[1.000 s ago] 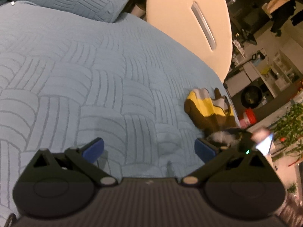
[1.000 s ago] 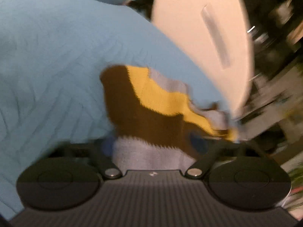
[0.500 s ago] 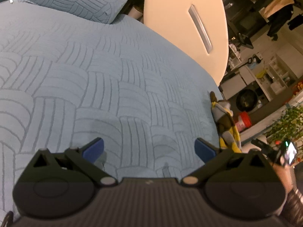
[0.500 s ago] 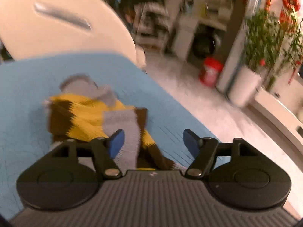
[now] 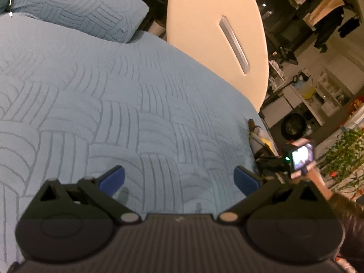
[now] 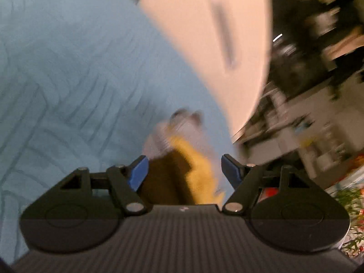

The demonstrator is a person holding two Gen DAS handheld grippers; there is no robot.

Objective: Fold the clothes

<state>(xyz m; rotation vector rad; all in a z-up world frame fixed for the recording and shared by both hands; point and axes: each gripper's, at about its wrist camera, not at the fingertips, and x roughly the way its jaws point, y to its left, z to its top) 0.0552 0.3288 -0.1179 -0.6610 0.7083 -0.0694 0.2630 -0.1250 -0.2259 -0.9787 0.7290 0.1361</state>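
A crumpled knit garment in brown, yellow and grey (image 6: 182, 157) lies near the bed's right edge, blurred in the right wrist view. My right gripper (image 6: 183, 170) is open with its blue pads either side of the garment, just above it. In the left wrist view the garment (image 5: 259, 137) shows as a small heap at the bed's far right edge, with the right gripper's body (image 5: 293, 159) beside it. My left gripper (image 5: 179, 178) is open and empty over the blue quilted bedspread (image 5: 136, 104).
A blue pillow (image 5: 77, 9) lies at the head of the bed. A cream oval panel (image 5: 216, 34) stands beyond the bed's right side. Shelves, a dark drum, plants and floor lie past the bed edge at right.
The right gripper has swung from facing the room back over the garment, which now lies between its open pads. The garment moved to the bed's right edge. The left gripper barely moved.
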